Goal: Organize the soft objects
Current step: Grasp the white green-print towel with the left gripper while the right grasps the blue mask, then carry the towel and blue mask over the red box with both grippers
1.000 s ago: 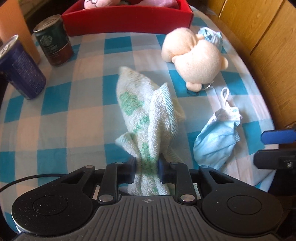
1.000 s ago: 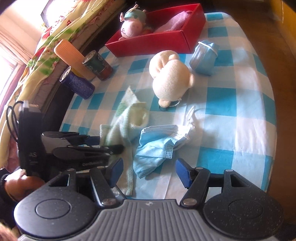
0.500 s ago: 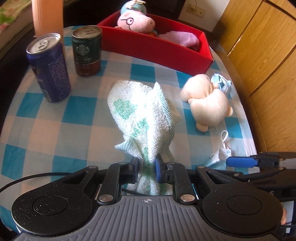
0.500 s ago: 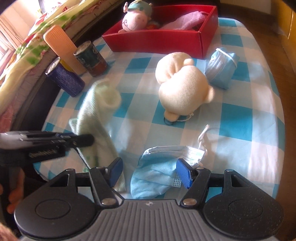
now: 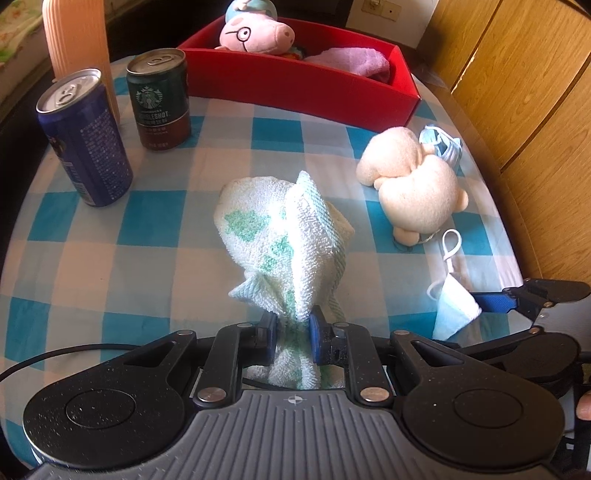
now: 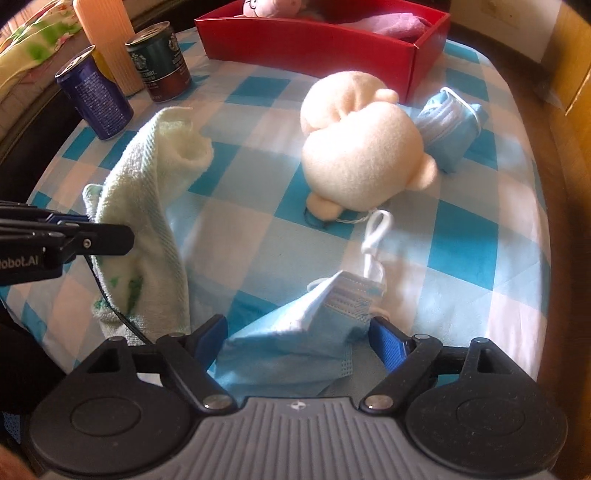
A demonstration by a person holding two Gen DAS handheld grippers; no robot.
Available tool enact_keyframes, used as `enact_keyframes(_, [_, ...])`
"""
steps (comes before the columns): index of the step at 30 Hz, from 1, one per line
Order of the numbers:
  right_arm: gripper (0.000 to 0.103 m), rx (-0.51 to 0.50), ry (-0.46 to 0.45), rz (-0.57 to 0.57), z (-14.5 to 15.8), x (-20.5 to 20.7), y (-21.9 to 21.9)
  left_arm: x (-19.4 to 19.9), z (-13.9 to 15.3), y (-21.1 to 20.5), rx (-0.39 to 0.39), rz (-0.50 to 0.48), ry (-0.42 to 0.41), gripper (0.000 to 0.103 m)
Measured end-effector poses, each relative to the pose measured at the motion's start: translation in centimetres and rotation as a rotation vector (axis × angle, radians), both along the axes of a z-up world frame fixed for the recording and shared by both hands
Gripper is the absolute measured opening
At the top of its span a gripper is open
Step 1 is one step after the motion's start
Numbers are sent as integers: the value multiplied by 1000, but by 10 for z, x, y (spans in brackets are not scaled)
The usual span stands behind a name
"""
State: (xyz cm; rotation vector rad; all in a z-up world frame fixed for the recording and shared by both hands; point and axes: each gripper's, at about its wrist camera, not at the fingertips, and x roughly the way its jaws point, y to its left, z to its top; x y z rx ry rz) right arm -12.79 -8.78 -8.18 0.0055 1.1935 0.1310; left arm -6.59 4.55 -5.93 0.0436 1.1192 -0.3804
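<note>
My left gripper (image 5: 291, 328) is shut on a white towel with green marks (image 5: 280, 229), whose lower end droops onto the checked tablecloth (image 5: 110, 258). The right wrist view shows the same towel (image 6: 147, 177) hanging from the left gripper (image 6: 110, 232). My right gripper (image 6: 297, 334) hovers low over a crumpled blue face mask (image 6: 295, 347) near the table's front edge. Its jaws are opening, with the mask lying loose between the fingertips. A cream plush toy (image 6: 362, 155) lies face down further back.
A red box (image 5: 295, 88) at the back holds a pink pig plush (image 5: 255, 33) and a pink cloth (image 5: 351, 61). A folded blue mask (image 6: 450, 125) lies beside the cream plush. At back left stand a blue can (image 5: 85, 140), a dark coffee can (image 5: 162, 103) and an orange ribbed bottle (image 5: 77, 48). Wooden panels (image 5: 517, 92) line the right.
The left gripper has risen a little with the towel and tipped up towards the red box. The right gripper has come down over the crumpled mask and its jaws have spread wider.
</note>
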Motion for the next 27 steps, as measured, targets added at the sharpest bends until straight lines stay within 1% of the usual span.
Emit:
enact_keyframes(1, [62, -2, 0, 1, 1, 0, 1, -1, -1, -2, 12, -8, -2, 16])
enact_keyframes(3, [57, -28, -6, 19, 1, -3, 2, -2, -3, -5, 36, -26, 0, 16])
enact_keyframes(5, [49, -54, -14, 33, 1, -4, 4, -3, -6, -8, 52, -41, 6, 16])
enact_keyframes(6, [46, -61, -17, 37, 2, -6, 4, -4, -7, -10, 62, -46, 7, 16])
enact_keyframes(8, [33, -48, -19, 35, 6, -7, 0, -5, -8, -11, 75, -54, 5, 16])
enact_keyframes(9, [29, -24, -18, 25, 9, -6, -3, -6, -8, -12, 80, -56, 3, 16])
enact_keyframes(10, [22, -1, -15, 18, 11, -5, -6, -6, -7, -13, 84, -57, -1, 16])
enact_keyframes(11, [19, 21, -13, 15, 13, -4, -8, -6, -7, -14, 86, -59, -3, 16])
enact_keyframes(13, [17, 39, -26, 15, 17, -2, -8, -7, -5, -15, 88, -61, -7, 16])
enact_keyframes(15, [16, 46, -54, 21, 25, -2, -6, -8, -3, -16, 82, -62, -11, 16])
enact_keyframes(19, [16, 92, -106, 12, 44, -1, -7, -6, 7, -16, 72, -60, -30, 16])
enact_keyframes(23, [16, 120, -145, 19, 62, 4, -8, -1, 23, -15, 67, -56, -61, 16])
enact_keyframes(27, [16, 107, -190, 36, 82, 14, -7, 10, 46, -19, 66, -57, -103, 16])
